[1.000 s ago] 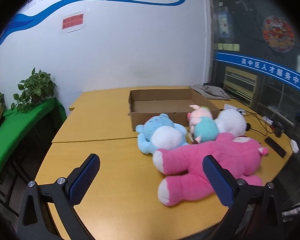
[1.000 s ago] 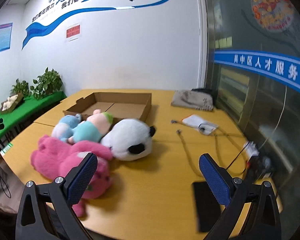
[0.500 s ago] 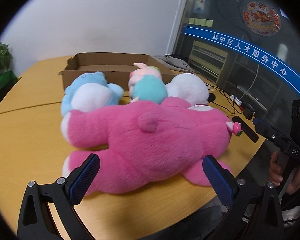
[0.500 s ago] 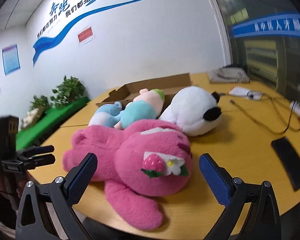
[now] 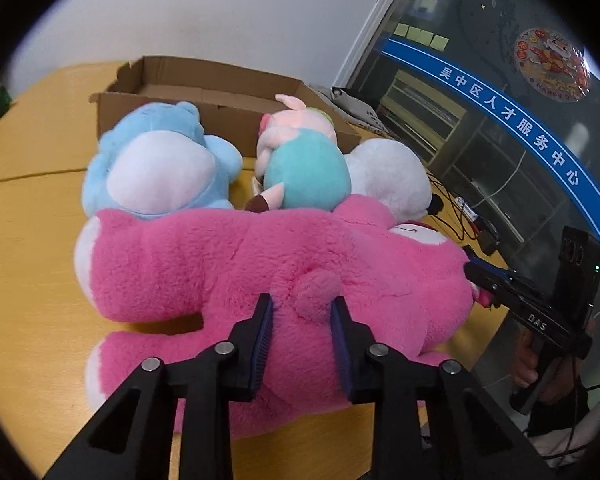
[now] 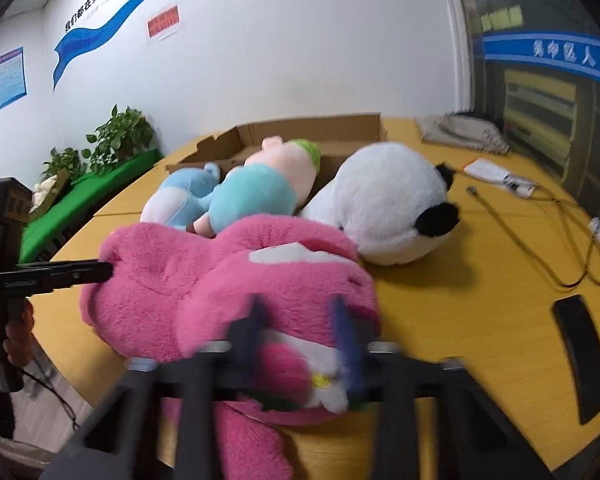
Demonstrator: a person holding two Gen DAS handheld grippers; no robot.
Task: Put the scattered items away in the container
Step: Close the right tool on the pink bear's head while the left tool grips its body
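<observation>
Lying on the table in front of the cardboard box (image 5: 228, 84): pink plush bear (image 5: 260, 264), pinched from 2 ends, left gripper (image 5: 302, 320) narrowed onto its tail, right gripper (image 6: 300, 320) closed at its strawberry patch, probably for a balanced lift.

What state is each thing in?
Box: open, nothing visible inside.
Pink bear: lying on the table, gripped at both ends.
Left tongs: shut on the bear's tail.
Right tongs: blurred, shut on the bear.
Panda: lying, untouched.
</observation>
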